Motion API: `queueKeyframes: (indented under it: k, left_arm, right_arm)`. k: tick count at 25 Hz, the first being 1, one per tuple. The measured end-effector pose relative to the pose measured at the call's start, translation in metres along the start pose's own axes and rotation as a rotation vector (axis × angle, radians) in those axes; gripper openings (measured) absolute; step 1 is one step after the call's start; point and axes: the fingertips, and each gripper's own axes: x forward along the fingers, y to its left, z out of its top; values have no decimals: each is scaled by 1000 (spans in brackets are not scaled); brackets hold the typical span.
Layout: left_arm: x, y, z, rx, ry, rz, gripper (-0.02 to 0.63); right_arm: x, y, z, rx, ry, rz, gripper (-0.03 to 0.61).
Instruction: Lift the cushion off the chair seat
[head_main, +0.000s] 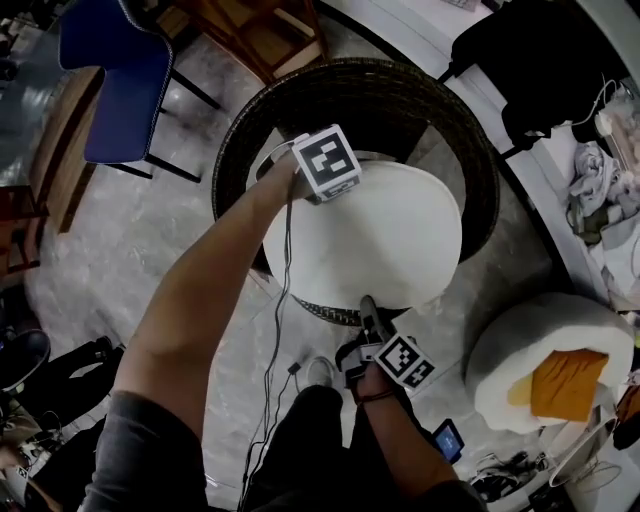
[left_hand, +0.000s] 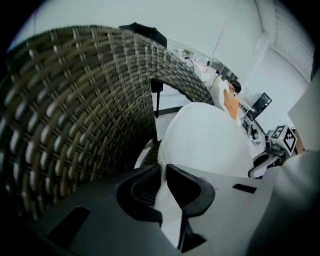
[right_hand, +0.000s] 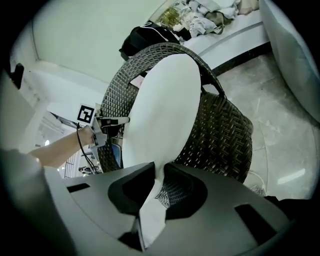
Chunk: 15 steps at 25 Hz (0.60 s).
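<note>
A round white cushion (head_main: 385, 235) hangs tilted above the seat of a round dark wicker chair (head_main: 300, 100). My left gripper (head_main: 300, 192) is shut on its far left edge, under the marker cube. My right gripper (head_main: 368, 308) is shut on its near edge. In the left gripper view the cushion's (left_hand: 205, 135) edge is pinched between the jaws of the left gripper (left_hand: 162, 185), with the wicker wall (left_hand: 75, 100) beside it. The right gripper view shows white fabric caught in the right gripper (right_hand: 159, 185), the cushion (right_hand: 160, 105) standing up from the chair (right_hand: 220, 130).
A blue chair (head_main: 115, 80) stands at the far left. A white pouf (head_main: 520, 345) with an orange pad (head_main: 568, 383) sits at the right. A dark bag (head_main: 540, 50) lies on a white bench behind. A cable (head_main: 290, 370) trails on the floor by the person's legs.
</note>
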Motion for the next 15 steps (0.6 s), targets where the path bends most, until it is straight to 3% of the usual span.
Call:
queueKeyframes:
  k: [15]
  left_arm:
    - [-169,-43,83,147,-98,159,48]
  right_arm:
    - [-81,103,33,-73,-110,101,55]
